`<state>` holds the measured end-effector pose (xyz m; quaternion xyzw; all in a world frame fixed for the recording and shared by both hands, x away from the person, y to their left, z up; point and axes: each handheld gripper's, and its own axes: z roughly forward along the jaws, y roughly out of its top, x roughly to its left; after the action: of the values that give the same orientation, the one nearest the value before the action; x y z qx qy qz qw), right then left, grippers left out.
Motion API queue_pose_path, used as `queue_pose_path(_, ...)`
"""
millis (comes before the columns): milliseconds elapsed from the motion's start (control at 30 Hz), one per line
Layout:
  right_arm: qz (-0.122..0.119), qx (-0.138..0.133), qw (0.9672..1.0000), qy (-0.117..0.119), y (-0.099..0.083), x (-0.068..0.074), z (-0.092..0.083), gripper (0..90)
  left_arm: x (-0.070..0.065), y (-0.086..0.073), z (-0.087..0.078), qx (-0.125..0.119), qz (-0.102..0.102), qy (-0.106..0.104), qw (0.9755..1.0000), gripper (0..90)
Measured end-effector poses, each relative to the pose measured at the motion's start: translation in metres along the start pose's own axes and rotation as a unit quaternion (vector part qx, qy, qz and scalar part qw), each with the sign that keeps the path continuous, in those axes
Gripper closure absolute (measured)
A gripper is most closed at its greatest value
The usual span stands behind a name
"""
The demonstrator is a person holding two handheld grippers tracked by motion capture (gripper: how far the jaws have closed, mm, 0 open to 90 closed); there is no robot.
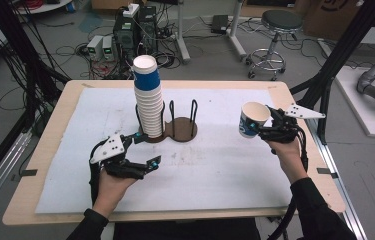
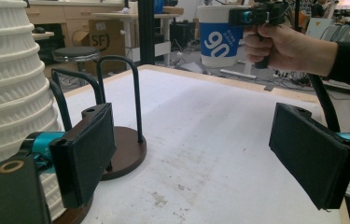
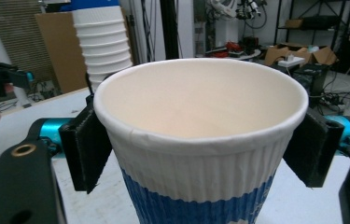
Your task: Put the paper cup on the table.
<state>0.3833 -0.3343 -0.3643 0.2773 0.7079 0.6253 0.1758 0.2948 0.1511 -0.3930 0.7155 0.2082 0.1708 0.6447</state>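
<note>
Lettering on the paper cup (image 1: 253, 120) is partly hidden from us by the right claw (image 1: 260, 131), which grips it at both sides, clear above the bench (image 1: 215, 165). Our left claw (image 1: 142, 149) gapes empty just beside the cup stack (image 1: 148, 100) in the holder (image 1: 172, 131).

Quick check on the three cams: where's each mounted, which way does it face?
High view: above the person's side, looking forward and down at the table; both forearms, left gripper, right gripper.
Left gripper view: rides the left gripper, looks across the table; own jaws open.
Right gripper view: rides the right gripper; own jaws clamp the paper cup.
Shared: all three views show that cup and the cup stack.
</note>
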Motion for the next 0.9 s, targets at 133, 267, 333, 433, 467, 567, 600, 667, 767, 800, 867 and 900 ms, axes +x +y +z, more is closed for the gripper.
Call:
queue_pose_path(133,-0.001,-0.005,0.9999,-0.012,-0.003,-0.008,0.0,19.6,0.0,0.0,0.0,0.002,0.001,0.001,1.0,14.7)
queue_pose_path(267,0.005,-0.002,0.9997,-0.024,-0.007,-0.016,0.003,19.6,0.0,-0.001,0.001,0.003,0.002,0.0,1.0,14.7)
queue_pose_path(333,0.01,-0.002,0.9995,-0.029,-0.009,-0.019,0.005,19.6,0.0,-0.001,0.001,0.004,0.0,-0.001,1.0,14.7)
queue_pose_path(433,0.012,0.002,0.9991,-0.041,-0.012,-0.023,0.009,19.5,0.0,-0.002,0.001,0.006,0.003,-0.001,1.0,14.7)
queue_pose_path(467,0.013,0.003,0.9988,-0.047,-0.013,-0.023,0.01,19.5,0.0,-0.002,0.001,0.006,0.004,-0.002,1.0,14.7)
queue_pose_path(567,0.009,0.005,0.9982,-0.059,-0.015,-0.026,0.015,19.5,-0.001,-0.002,0.002,0.006,0.003,-0.003,1.0,14.7)
queue_pose_path(600,0.008,0.006,0.998,-0.062,-0.016,-0.027,0.016,19.6,-0.001,-0.002,0.002,0.006,0.004,-0.003,1.0,14.7)
queue_pose_path(667,0.008,0.008,0.9974,-0.072,-0.019,-0.028,0.019,19.6,-0.001,-0.002,0.001,0.006,0.004,-0.002,1.0,14.7)
queue_pose_path(767,0.014,0.009,0.9965,-0.081,-0.022,-0.032,0.022,19.6,-0.001,-0.002,0.001,0.008,0.004,-0.002,1.0,14.6)
queue_pose_path(800,0.016,0.012,0.9961,-0.086,-0.023,-0.033,0.023,19.6,-0.001,-0.002,0.001,0.007,0.004,-0.002,1.0,14.7)
queue_pose_path(867,0.021,0.016,0.9954,-0.092,-0.026,-0.035,0.025,19.6,-0.001,-0.002,0.001,0.008,0.005,-0.002,1.0,14.7)
queue_pose_path(900,0.021,0.016,0.995,-0.097,-0.028,-0.037,0.025,19.6,-0.001,-0.002,0.001,0.008,0.005,-0.002,1.0,14.7)
